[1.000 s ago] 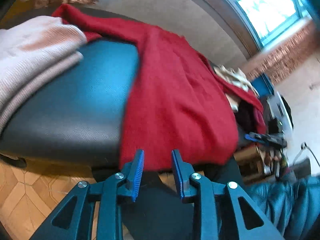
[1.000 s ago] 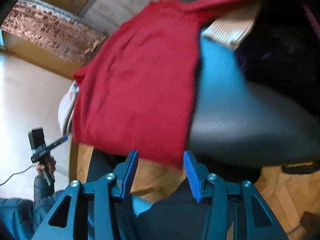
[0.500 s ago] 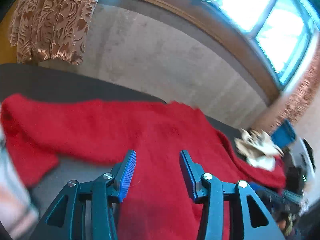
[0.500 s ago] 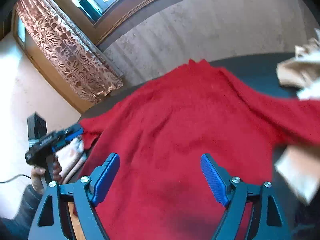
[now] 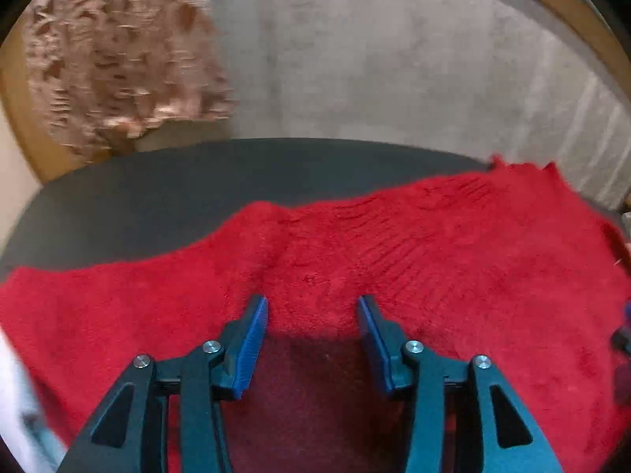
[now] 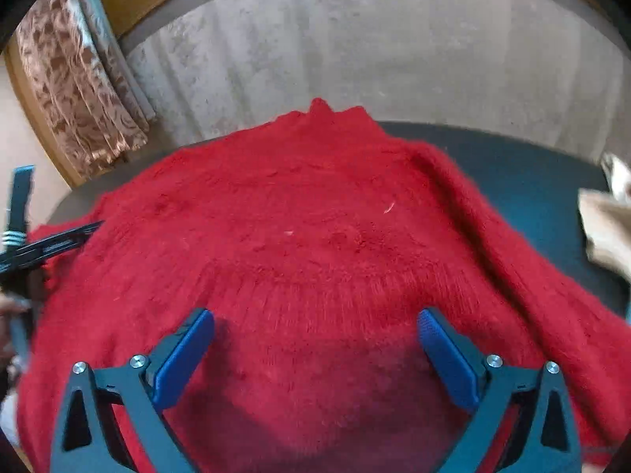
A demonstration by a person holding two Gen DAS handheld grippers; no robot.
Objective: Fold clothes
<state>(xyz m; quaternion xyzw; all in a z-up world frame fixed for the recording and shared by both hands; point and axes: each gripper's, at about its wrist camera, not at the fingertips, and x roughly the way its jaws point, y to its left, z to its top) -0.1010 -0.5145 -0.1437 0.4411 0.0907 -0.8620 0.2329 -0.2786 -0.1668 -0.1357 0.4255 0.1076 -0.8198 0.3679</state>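
The right gripper [image 6: 315, 329] hovers over the fuzzy red knitted sweater [image 6: 299, 228], its blue-padded jaws opening wide with only the knit's surface below them, nothing pinched. The left gripper [image 5: 312, 313] is likewise opening, more narrowly, above the same sweater [image 5: 394, 260] and empty.

The sweater lies spread on a dark, smooth, rounded cushion surface [image 6: 524, 173], its neck pointing toward the pale velvety backrest [image 6: 355, 39] — one sleeve trails off to the right. To fold it well, each gripper should probably come down on an outer edge, hem or shoulder, and pinch through both layers; a mid-panel bite would only bunch the cloth.

The knit looks soft, thick and hairy, with a ribbed band curving across it — likely to stretch and sag when lifted, so both sides want raising evenly. A beige crumpled garment [image 6: 607, 220] lies at the far right edge.
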